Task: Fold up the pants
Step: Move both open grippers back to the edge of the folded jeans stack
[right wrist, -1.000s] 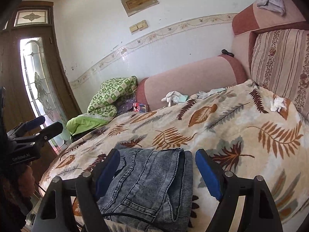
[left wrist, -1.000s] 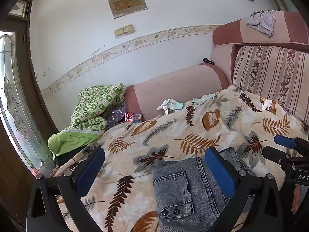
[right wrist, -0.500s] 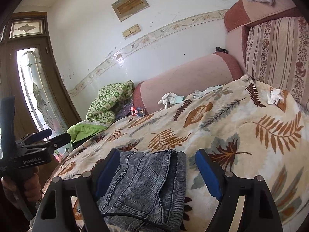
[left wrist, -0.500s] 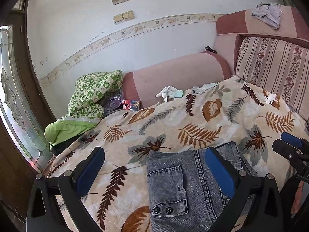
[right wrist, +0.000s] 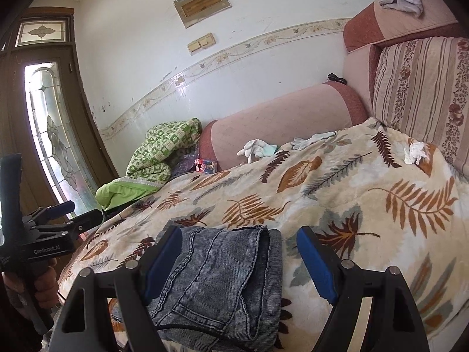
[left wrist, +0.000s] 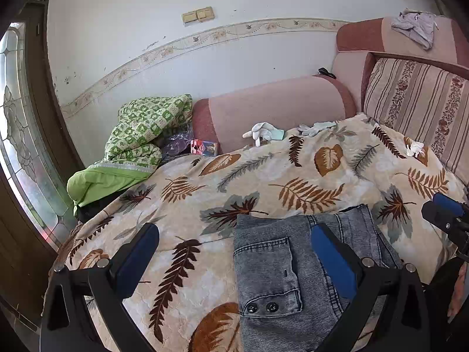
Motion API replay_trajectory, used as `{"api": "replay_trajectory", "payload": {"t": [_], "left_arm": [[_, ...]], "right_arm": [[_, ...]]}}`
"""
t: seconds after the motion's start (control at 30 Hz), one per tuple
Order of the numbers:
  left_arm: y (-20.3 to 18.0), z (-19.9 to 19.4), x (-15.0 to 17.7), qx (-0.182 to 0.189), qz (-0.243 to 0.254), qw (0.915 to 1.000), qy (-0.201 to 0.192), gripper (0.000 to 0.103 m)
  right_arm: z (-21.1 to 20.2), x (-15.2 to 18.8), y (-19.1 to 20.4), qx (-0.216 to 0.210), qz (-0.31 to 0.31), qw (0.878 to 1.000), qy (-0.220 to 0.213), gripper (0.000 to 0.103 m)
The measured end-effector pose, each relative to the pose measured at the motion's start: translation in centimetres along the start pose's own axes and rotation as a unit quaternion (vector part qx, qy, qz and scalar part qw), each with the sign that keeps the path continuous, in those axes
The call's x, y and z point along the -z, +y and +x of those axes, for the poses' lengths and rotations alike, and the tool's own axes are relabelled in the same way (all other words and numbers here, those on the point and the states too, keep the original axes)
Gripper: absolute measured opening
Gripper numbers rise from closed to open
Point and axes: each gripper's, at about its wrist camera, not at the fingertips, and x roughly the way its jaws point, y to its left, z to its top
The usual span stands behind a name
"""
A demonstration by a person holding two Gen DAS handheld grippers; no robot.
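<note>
the jeans [left wrist: 296,267] lie folded into a compact stack on the leaf-print blanket [left wrist: 293,176] at the sofa's near edge. left gripper [left wrist: 234,259] and right gripper [right wrist: 239,264] both have fingers spread, holding nothing. the folding looks about finished; maybe a final tidy remains.

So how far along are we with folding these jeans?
Looks mostly done: the jeans lie in a compact folded stack on the leaf-print blanket, back pocket up, folded edge visible in the right wrist view. In hand: nothing; the left gripper and right gripper are both open over the stack, fingers not pinching denim. Left: perhaps a final fold or smoothing.
</note>
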Motion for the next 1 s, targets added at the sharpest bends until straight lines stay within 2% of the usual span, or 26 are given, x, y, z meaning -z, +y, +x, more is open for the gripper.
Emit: {"api": "replay_trajectory", "payload": {"t": [0.37, 0.47, 0.57, 0.73, 0.83, 1.0], "left_arm": [[1.7, 1.3, 1.9, -0.002, 0.004, 0.9998, 0.021, 0.103], [1.9, 1.8, 2.4, -0.002, 0.008, 0.9995, 0.031, 0.103], [2.1, 3.3, 3.4, -0.003, 0.008, 0.9986, 0.053, 0.103], [2.2, 5.6, 5.1, -0.017, 0.010, 0.9966, 0.080, 0.103], [2.4, 6.1, 5.6, -0.018, 0.006, 0.9961, 0.087, 0.103], [2.7, 5.9, 5.7, -0.024, 0.007, 0.9969, 0.074, 0.103]], "right_arm": [[0.2, -1.4, 3.4, 0.003, -0.042, 0.999, 0.010, 0.083], [0.1, -2.2, 4.1, 0.023, -0.054, 0.998, 0.006, 0.083], [1.5, -2.6, 3.9, 0.069, -0.057, 0.995, 0.040, 0.084], [4.4, -0.6, 1.4, 0.099, -0.031, 0.989, 0.110, 0.084], [5.0, 0.5, -0.1, 0.090, -0.006, 0.989, 0.119, 0.084], [5.3, 1.1, -0.8, 0.052, 0.014, 0.992, 0.112, 0.084]]}}
